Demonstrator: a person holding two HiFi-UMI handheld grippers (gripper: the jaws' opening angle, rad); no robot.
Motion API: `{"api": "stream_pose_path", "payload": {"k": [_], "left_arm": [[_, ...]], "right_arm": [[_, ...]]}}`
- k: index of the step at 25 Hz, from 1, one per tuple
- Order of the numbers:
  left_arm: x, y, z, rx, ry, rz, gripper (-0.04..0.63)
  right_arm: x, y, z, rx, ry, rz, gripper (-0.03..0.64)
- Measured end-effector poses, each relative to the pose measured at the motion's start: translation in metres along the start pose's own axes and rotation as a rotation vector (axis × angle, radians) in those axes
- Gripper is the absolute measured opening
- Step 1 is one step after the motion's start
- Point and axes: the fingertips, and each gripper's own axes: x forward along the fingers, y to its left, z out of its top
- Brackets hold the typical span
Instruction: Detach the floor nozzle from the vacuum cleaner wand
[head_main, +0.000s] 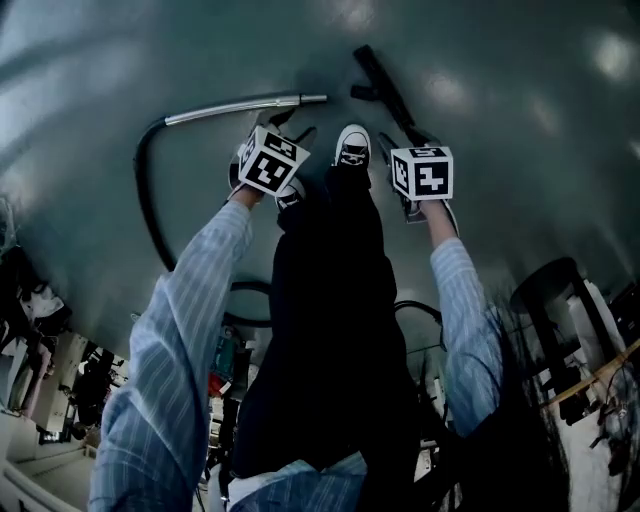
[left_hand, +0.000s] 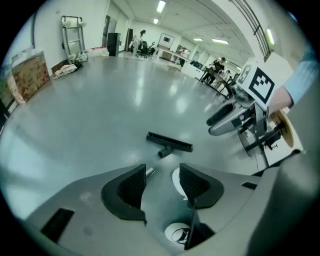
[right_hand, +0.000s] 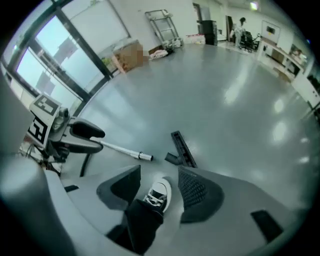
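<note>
Grey, glossy floor (head_main: 500, 150) runs through a big open hall, with windows (right_hand: 55, 55) along one side and a cardboard box (right_hand: 131, 56) against the far wall. I stand on it in dark trousers and white-toed shoes (head_main: 352, 148), holding both tongs in front of me, tips tilted down toward the floor.

My left tongs (left_hand: 162, 175) are open. The two black pads stand apart with nothing pressed between them; through the gap I see only bare floor, the wand's metal tip and the toe of a shoe far below. My right tongs (right_hand: 159, 177) are open wide too and hold nothing; a shoe and a trouser leg show beyond their gap.

The nozzle (head_main: 385, 85) lies flat on the floor ahead of my feet, off the wand (head_main: 245, 105), in front of my right tongs. Its short socket faces the wand's open end; the two are near each other but do not touch. The wand lies ahead of my left tongs, a silver tube, and its black hose (head_main: 145, 190) curves back along the floor on my left. Neither tongs touch the nozzle or the wand.
</note>
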Motion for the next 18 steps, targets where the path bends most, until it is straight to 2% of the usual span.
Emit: {"api": "stream_pose_path", "payload": {"k": [3,5,10,13,18], "left_arm": [[-0.045,-0.017,0.03,-0.089,-0.067,-0.015,0.209],[-0.073,-0.026,0.044,-0.132,-0.097,-0.018,0.209],[-0.137,-0.049,0.064,-0.165,-0.142,-0.004,0.209],[-0.182,-0.06,0.076,-0.173,-0.196,0.009,0.207],[-0.263,-0.091,0.067,-0.205,-0.265,0.018,0.198]], "right_arm": [[-0.036,0.024,0.02,0.11,-0.071,0.039,0.238],[-0.06,0.041,0.033,0.139,-0.106,0.06,0.238],[-0.118,0.077,0.051,0.114,-0.165,0.077,0.229],[-0.153,0.095,0.058,0.107,-0.197,0.073,0.218],[-0.217,0.138,0.05,0.18,-0.232,0.094,0.185]]}}
